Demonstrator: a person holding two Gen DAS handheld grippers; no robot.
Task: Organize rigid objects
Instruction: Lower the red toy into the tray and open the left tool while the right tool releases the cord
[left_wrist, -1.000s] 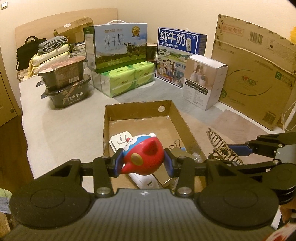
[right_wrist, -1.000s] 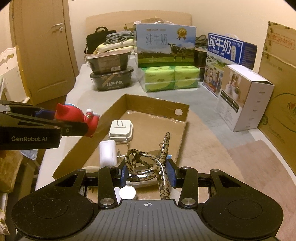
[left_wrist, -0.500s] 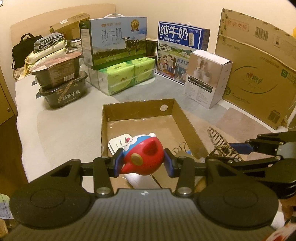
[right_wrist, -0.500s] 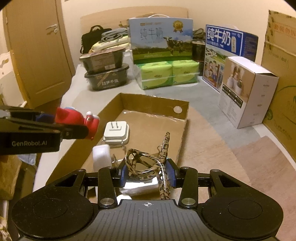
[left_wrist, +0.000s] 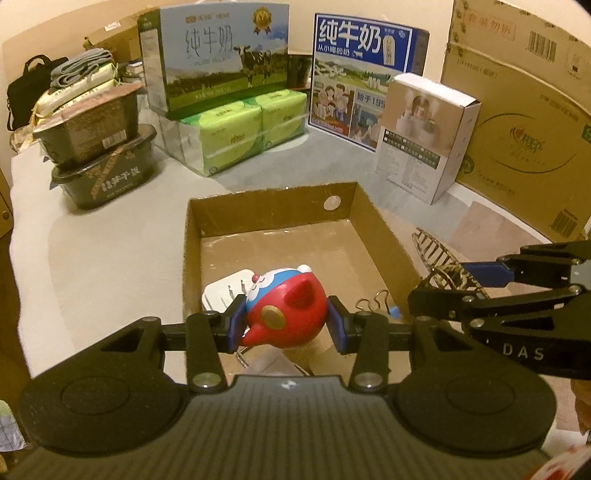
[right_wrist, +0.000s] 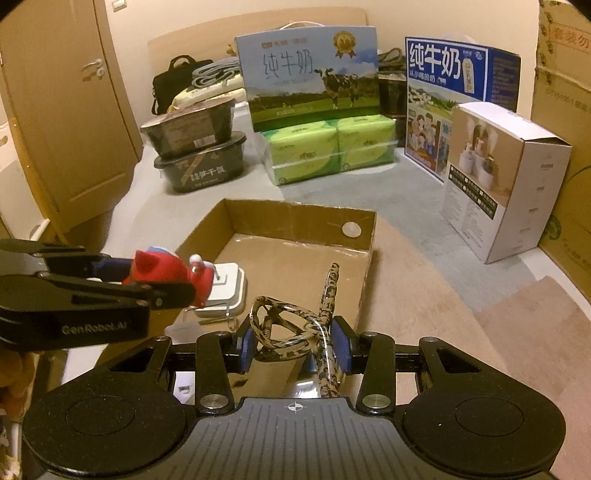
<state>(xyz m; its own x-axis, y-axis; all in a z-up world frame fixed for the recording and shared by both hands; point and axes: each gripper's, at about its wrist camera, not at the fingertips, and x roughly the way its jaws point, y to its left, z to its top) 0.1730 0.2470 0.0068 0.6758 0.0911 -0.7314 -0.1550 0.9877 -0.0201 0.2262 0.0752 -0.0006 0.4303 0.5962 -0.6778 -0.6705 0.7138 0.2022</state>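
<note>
Red and blue plastic cartoon-cat toy (left_wrist: 286, 310) clamped between the blue pads of the left hand-held gripper (left_wrist: 286, 323), held in the air above the near left part of the shallow open brown cardboard box (left_wrist: 269, 210). Seen from the right wrist view as a red lump (right_wrist: 166, 271) at the tip of the left hand-held gripper (right_wrist: 168, 282), over the box's left wall. Leopard-print plastic hair claw clip (right_wrist: 295, 325) pinched between the blue pads of the right hand-held gripper (right_wrist: 293, 345), fingers closed in on it, one long prong pointing far into the box; same clip (left_wrist: 448, 273) visible from the left wrist view beside the box's right wall, at the tip of the right hand-held gripper (left_wrist: 476, 282).

Inside the box: white square plug adapter (right_wrist: 225, 286) with two prongs up, lying near the left wall, partly hidden behind the toy; thin metal binder-clip wires (left_wrist: 373, 299) near the right wall. Round white sticker (right_wrist: 351, 229) on the far wall.

Box resting on a pale grey bed surface (left_wrist: 103, 258). Farther off: two stacked dark instant-meal tubs (right_wrist: 199, 158) at far left, green tissue packs (right_wrist: 328, 147) under a blue-green milk carton with a cow (right_wrist: 310, 77), a blue milk carton (right_wrist: 447, 96) to the right, a white and beige product box (right_wrist: 506, 177) nearer on the right, a large brown cardboard carton (left_wrist: 517, 122) at far right. Wooden door (right_wrist: 62, 110) at left.
</note>
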